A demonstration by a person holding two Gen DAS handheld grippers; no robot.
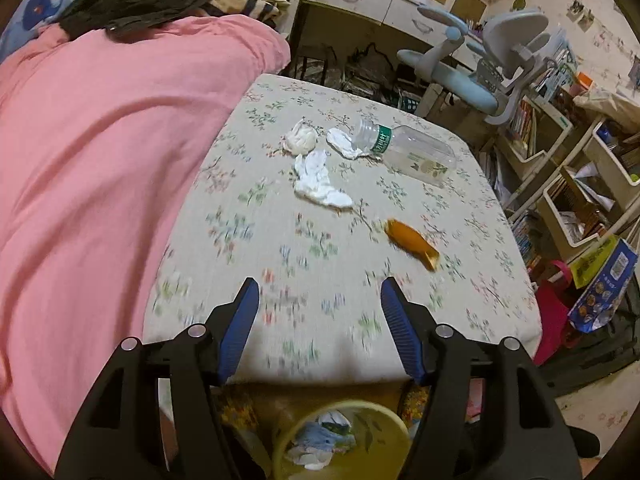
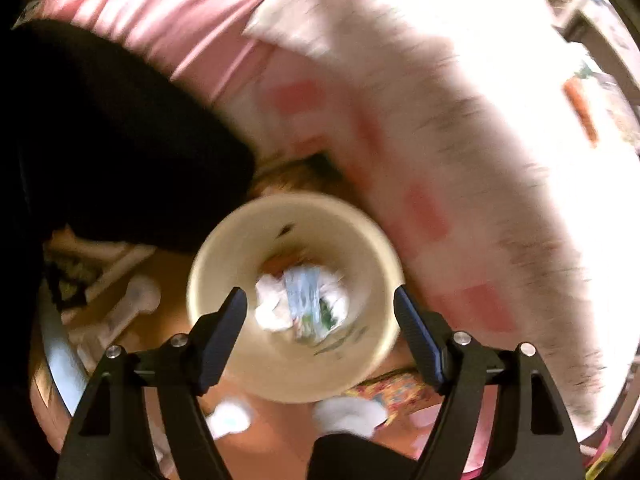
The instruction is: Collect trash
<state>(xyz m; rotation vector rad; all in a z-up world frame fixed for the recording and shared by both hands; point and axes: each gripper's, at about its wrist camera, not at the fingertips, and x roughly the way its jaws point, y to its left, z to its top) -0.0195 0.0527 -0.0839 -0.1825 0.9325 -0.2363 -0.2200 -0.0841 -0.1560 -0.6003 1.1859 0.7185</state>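
On the floral tablecloth (image 1: 280, 240) lie three crumpled white tissues (image 1: 320, 180), an empty clear plastic bottle (image 1: 408, 150) on its side, and an orange peel (image 1: 412, 244). My left gripper (image 1: 320, 292) hovers open over the table's near part, nothing between its blue pads. Below the table edge stands a yellow bin (image 1: 344, 436) with paper and wrappers in it. In the right wrist view my right gripper (image 2: 320, 300) points down over the same bin (image 2: 296, 296), open and empty, with crumpled trash (image 2: 300, 300) lying inside.
A person in a pink top (image 1: 100, 160) leans at the table's left side. A grey-blue desk chair (image 1: 488, 64), a desk and shelves full of books (image 1: 560, 152) stand behind and right. Bags (image 1: 592, 280) sit on the floor by the right edge.
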